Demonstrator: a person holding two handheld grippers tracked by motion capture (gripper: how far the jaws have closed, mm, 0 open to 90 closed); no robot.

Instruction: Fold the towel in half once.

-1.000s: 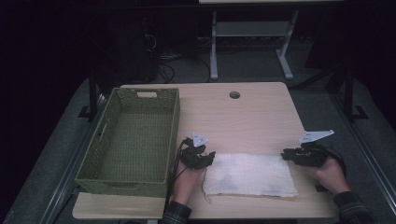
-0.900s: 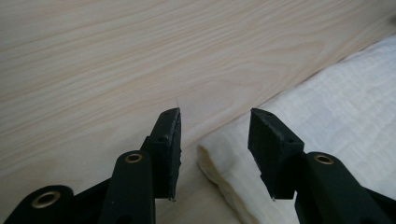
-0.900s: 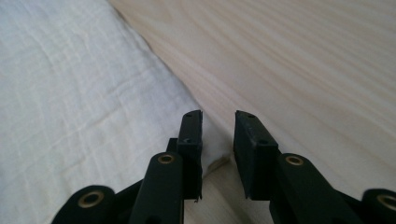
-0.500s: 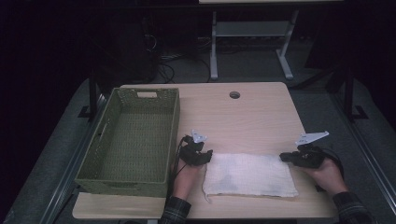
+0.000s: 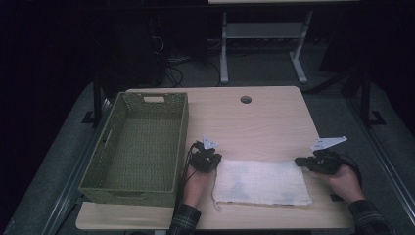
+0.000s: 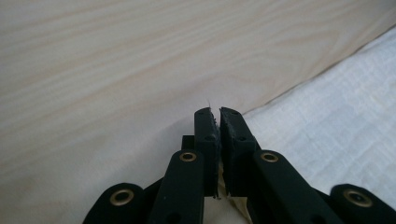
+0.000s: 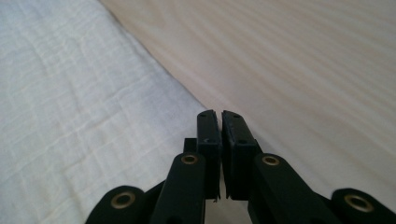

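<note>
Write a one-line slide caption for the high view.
Two hand-held grippers, left gripper and right gripper, flank a white cloth on a wooden table beside a green basket.

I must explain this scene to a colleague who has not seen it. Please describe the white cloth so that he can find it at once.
On the light wooden table, look at the near edge, right of the green woven basket. The white cloth lies flat there between the left gripper and the right gripper. It is the one pale, soft, rectangular thing, with a loose thread at its near left corner.
</note>
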